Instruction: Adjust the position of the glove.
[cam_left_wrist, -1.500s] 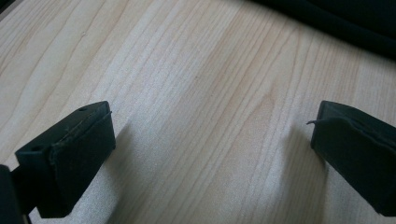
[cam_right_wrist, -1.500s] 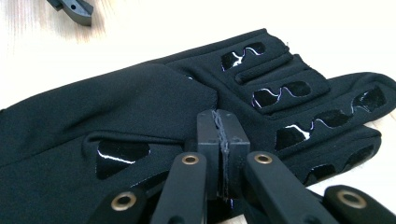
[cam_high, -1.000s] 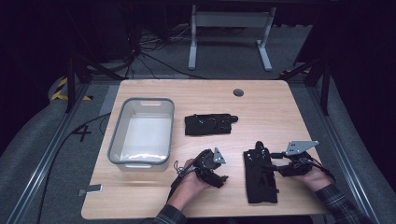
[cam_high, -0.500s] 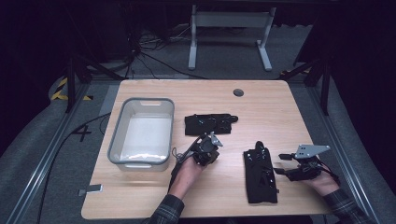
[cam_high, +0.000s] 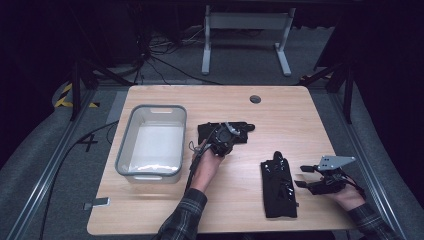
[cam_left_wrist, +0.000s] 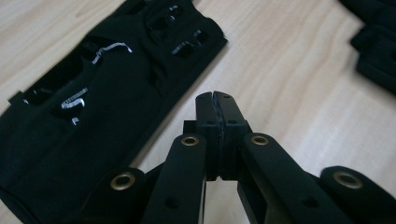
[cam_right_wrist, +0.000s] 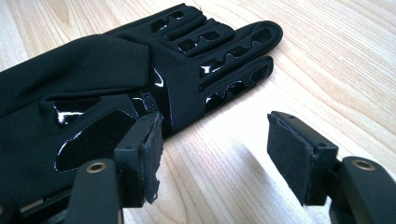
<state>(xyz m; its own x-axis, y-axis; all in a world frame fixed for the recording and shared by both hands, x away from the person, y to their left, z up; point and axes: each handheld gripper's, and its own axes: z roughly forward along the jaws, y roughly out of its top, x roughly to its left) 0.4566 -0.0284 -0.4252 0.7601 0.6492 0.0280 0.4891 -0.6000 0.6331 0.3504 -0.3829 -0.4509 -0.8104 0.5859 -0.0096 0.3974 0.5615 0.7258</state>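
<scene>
On the wooden table (cam_high: 150, 210) lie two black gloves: the far glove (cam_high: 240, 131) sits near the middle of the tabletop, just right of the grey bin (cam_high: 125, 150), and the near glove (cam_high: 278, 186) lies at about four o'clock from it, closer to the front edge. The left gripper (cam_high: 226, 140) hovers at the near edge of the far glove; in the left gripper view its jaws are pressed together with nothing between them, having just closed, and the far glove (cam_left_wrist: 93, 102) spreads out at ten o'clock from the tips over bare wood. The right gripper (cam_high: 305, 176) sits just beside the near glove at its three o'clock side, held low in the person's right hand (cam_high: 345, 197). In the right gripper view its jaws stand spread, pinching nothing, with bare wood between the pads; the near glove (cam_right_wrist: 116, 88) lies at ten o'clock, its edge right by the left-hand pad, fingers pointing away
</scene>
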